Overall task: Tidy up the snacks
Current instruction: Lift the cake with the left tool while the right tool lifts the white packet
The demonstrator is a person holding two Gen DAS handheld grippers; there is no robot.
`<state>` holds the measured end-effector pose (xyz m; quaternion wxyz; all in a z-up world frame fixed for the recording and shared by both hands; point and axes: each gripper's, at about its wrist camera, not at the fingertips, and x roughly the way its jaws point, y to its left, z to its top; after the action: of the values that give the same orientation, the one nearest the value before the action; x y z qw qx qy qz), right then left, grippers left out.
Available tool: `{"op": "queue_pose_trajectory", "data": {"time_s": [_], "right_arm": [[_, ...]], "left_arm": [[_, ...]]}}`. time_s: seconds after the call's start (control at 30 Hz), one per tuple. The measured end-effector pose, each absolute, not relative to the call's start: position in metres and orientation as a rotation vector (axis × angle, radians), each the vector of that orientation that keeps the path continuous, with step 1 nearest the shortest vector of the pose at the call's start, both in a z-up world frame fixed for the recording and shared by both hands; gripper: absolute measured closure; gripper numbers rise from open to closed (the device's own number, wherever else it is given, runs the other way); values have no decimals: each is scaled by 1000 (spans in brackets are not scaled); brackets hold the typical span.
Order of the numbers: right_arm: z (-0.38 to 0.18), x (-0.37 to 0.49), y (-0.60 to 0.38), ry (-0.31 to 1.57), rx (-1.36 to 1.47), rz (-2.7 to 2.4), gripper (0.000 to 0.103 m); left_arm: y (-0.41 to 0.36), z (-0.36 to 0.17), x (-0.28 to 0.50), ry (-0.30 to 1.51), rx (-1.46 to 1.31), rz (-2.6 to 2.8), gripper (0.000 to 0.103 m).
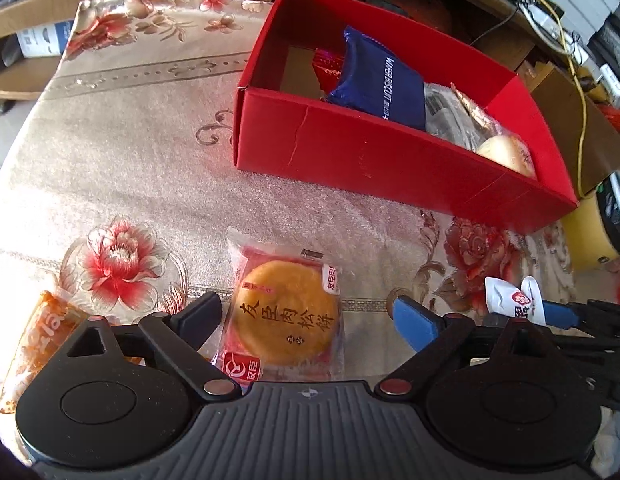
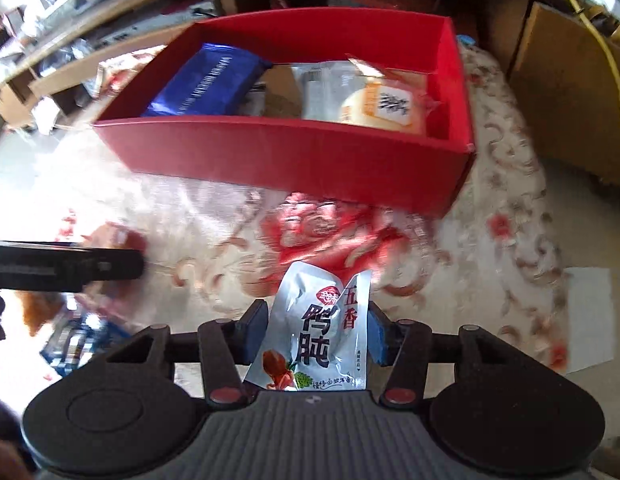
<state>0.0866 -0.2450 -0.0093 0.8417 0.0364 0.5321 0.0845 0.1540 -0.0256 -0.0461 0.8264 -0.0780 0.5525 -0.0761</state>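
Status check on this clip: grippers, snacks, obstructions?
Right gripper shut on silver snack pouch. Left gripper open around round pastry packet. Path to red cardboard box unobstructed.

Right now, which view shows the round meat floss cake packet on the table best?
The left wrist view: the meat floss cake packet lies sharp and whole between the open left gripper fingers. The right wrist view shows only a motion-blurred patch at lower left, not identifiable as that packet.

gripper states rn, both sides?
Left hand-held gripper: open, straddling the round pastry packet, not gripping.
Right hand-held gripper: closed on the white snack pouch.
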Motion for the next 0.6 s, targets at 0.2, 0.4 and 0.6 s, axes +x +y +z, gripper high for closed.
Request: {"op": "queue_pose_trajectory", "data": {"time_s": [0.2,0.4,0.6], "right_arm": [[4,87,-236,1082,89,261,56],[7,83,-242,1069,92,259,56],[5,82,-242,1073,95,256,56]], "left_arm": [[-37,-44,150,1155,-72,-110,35],[-43,-42,142,1155,-45,-119,40],[-46,-43,140,1157,-52,-107,29]]}}
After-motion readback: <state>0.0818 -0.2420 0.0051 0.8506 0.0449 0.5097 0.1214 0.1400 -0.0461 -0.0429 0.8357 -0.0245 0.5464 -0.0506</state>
